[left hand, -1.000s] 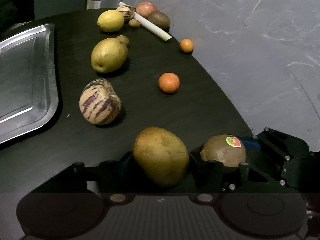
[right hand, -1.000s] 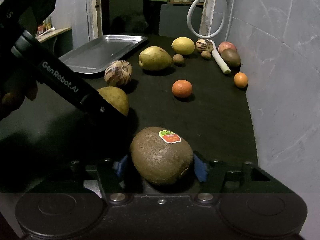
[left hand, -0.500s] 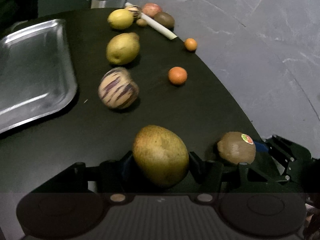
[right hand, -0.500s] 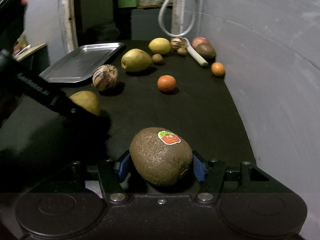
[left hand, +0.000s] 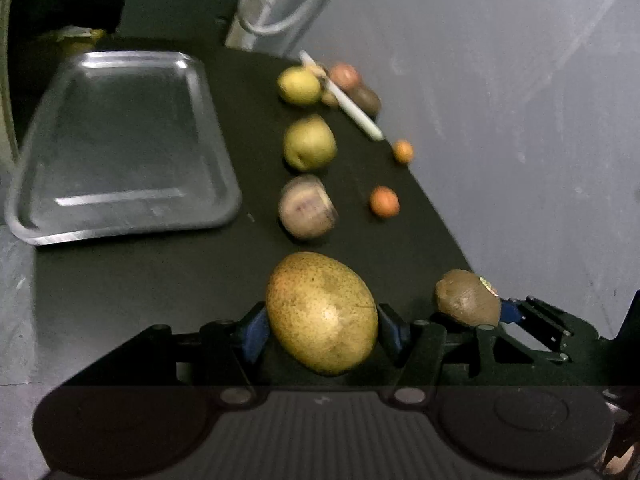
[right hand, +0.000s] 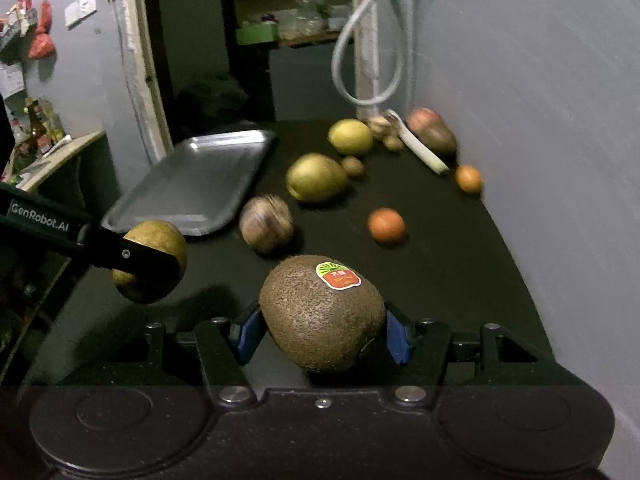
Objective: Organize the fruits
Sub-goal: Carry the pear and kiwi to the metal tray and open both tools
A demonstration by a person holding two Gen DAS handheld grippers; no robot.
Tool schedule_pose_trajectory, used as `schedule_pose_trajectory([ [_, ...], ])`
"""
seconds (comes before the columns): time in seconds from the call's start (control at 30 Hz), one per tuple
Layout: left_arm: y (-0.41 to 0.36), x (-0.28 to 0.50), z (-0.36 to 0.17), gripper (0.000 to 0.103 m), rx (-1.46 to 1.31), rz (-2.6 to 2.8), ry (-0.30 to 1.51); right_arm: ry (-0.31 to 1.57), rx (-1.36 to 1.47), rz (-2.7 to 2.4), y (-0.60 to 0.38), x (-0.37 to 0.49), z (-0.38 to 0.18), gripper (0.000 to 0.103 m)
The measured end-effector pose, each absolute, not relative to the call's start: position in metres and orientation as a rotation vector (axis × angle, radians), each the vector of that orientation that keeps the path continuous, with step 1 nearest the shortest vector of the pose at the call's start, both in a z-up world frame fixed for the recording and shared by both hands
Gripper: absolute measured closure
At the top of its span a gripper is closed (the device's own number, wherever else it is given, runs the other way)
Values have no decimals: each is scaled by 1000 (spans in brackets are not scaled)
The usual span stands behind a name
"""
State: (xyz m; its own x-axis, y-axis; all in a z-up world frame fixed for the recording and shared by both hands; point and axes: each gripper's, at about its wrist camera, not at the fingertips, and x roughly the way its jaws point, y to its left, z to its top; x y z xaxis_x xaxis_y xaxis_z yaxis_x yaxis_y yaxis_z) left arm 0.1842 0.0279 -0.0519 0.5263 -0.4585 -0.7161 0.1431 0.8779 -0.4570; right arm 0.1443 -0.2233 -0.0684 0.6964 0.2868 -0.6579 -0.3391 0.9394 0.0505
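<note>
My left gripper (left hand: pixel 322 326) is shut on a speckled yellow-brown pear (left hand: pixel 322 312) and holds it above the black table; it also shows in the right wrist view (right hand: pixel 150 266). My right gripper (right hand: pixel 322 334) is shut on a brown kiwi (right hand: pixel 324 312) with a red sticker, held above the table's near end; the kiwi shows in the left wrist view (left hand: pixel 466 298). An empty steel tray (left hand: pixel 120 144) lies at the left. Other fruits lie in a row: a striped melon (left hand: pixel 306 212), a yellow pear (left hand: pixel 310 142), a lemon (left hand: pixel 298 86).
Two small oranges (left hand: pixel 384 201) (left hand: pixel 402 151) lie near the table's right edge by the grey wall (left hand: pixel 500 120). A white stick (left hand: pixel 348 104), a reddish fruit (left hand: pixel 346 74) and a dark kiwi (left hand: pixel 366 100) sit at the far end. A hose (right hand: pixel 368 64) hangs behind.
Both grippers have risen and pulled back with their fruits; the table fruits look smaller and farther. The left view has swung left, so the whole tray shows.
</note>
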Motion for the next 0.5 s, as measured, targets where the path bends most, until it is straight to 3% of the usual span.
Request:
schedule_pose_trajectory([
  [0.5,176,313,-31,42,-392,-167,831,694,-166,472,-78,299,-37,40],
])
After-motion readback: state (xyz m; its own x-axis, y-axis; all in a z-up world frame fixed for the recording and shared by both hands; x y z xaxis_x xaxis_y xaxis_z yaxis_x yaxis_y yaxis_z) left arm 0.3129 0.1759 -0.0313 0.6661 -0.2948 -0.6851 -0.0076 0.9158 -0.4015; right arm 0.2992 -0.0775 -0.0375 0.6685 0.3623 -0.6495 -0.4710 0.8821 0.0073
